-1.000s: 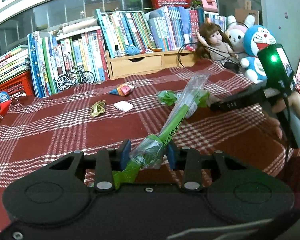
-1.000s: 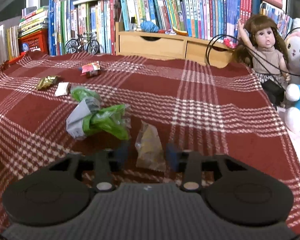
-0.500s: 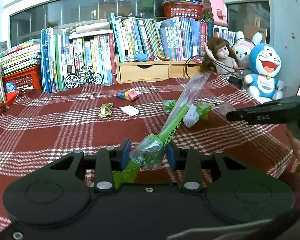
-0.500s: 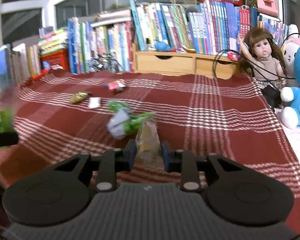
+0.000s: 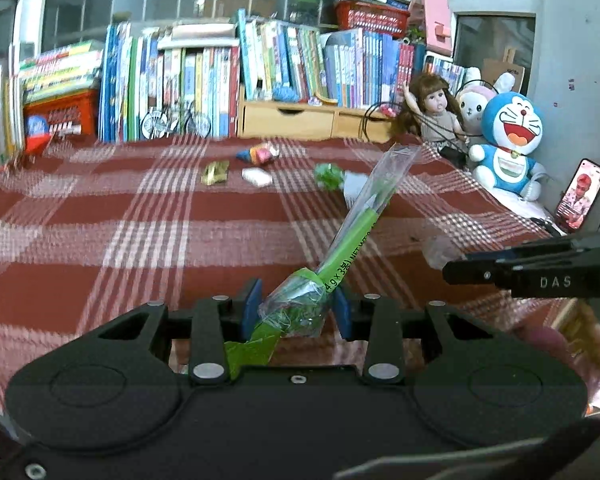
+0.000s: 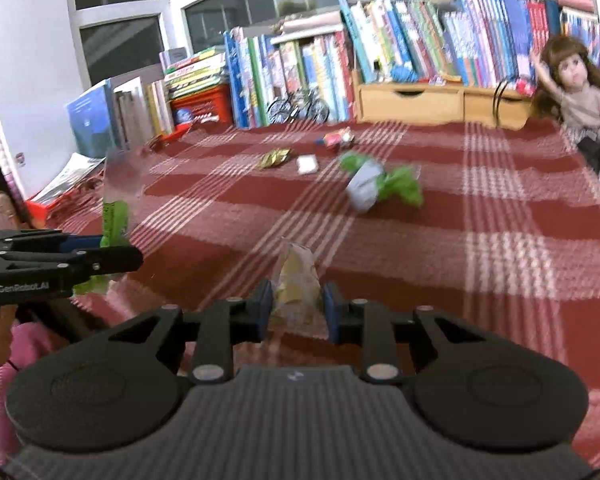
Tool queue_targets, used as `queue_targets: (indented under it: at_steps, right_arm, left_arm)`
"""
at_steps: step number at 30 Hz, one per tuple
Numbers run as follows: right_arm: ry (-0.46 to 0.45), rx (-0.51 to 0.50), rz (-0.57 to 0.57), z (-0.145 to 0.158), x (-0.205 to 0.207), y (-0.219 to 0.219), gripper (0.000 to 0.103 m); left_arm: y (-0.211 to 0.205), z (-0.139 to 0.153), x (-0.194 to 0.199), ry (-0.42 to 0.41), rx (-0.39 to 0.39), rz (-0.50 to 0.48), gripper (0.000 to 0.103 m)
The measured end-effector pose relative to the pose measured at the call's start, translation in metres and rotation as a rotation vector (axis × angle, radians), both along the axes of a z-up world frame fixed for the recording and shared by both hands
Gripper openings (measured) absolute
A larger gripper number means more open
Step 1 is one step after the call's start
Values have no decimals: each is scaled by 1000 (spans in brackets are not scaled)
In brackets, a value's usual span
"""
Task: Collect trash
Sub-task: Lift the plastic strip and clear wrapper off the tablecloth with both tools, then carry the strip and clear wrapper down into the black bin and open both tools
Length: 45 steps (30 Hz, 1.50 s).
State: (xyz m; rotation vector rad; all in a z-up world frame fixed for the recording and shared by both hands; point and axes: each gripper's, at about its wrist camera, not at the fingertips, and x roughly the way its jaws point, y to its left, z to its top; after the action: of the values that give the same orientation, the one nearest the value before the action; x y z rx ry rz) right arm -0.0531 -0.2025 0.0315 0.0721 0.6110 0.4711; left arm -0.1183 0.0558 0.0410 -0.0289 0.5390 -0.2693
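My left gripper [image 5: 294, 306] is shut on a long green and clear plastic wrapper [image 5: 348, 236] that sticks up and forward over the red plaid cloth [image 5: 140, 232]. My right gripper [image 6: 296, 306] is shut on a small clear wrapper with yellow inside [image 6: 296, 276]. Each gripper shows in the other's view: the right one [image 5: 452, 270] at the right edge, the left one [image 6: 136, 258] at the left edge with the green wrapper [image 6: 114, 216] rising from it. More trash lies further back: a crumpled green and white wrapper [image 6: 380, 186], a gold wrapper [image 6: 274, 158], a white scrap [image 6: 307, 164] and a colourful wrapper [image 6: 338, 138].
Rows of books [image 5: 220, 76] and a wooden drawer unit [image 5: 312, 120] line the far edge. A doll [image 5: 436, 112], plush toys [image 5: 508, 140] and a phone [image 5: 580, 196] stand at the right. A red basket [image 6: 200, 106] and a toy bicycle [image 6: 298, 108] sit at the back left.
Both grippers have pulled back toward the near edge of the cloth, each keeping its wrapper. The right gripper closed on the small wrapper and lifted it; its view has swung left.
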Motion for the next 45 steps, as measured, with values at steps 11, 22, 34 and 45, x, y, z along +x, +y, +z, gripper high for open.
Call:
queue_targets:
  at_steps: [11, 22, 34, 45]
  right_arm:
    - [187, 4, 118, -57, -34, 25, 33]
    - [359, -24, 93, -129, -25, 41, 32]
    - [431, -61, 96, -159, -22, 50, 33]
    - [461, -72, 103, -167, -15, 61, 33]
  left_arm:
    - [-4, -65, -33, 279, -73, 36, 36]
    - [-14, -153, -16, 545, -44, 159, 36]
    - [-19, -195, -7, 643, -8, 222, 36]
    - [-13, -202, -2, 672, -14, 234, 36]
